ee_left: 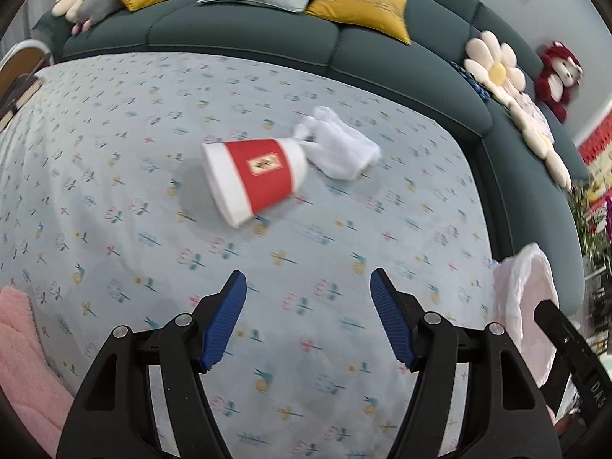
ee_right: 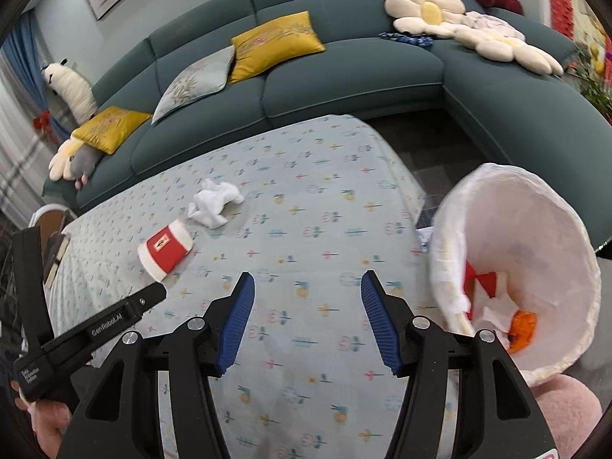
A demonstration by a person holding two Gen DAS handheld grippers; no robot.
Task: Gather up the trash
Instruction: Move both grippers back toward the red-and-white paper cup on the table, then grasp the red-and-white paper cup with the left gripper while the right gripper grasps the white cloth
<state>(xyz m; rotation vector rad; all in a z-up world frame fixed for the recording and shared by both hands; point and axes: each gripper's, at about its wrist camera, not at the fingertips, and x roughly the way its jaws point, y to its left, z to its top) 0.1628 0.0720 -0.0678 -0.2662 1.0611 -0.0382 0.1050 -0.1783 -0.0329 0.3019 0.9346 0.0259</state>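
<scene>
We see the teal sectional sofa curving from ten to three o'clock behind the table, carrying yellow cushions and flower-shaped pillows. The table's floral cloth lies bare between our tools and the trash. At four o'clock of the right wrist view the white-lined trash bin tilts its mouth toward us past the table's right edge, with red, white and orange scraps inside. The red-and-white paper cup lies on its side at twelve o'clock of the left gripper, its base touching the crumpled white tissue at one o'clock. The left gripper's jaws are spread wide with nothing between them, and the right gripper is likewise spread and unloaded.
</scene>
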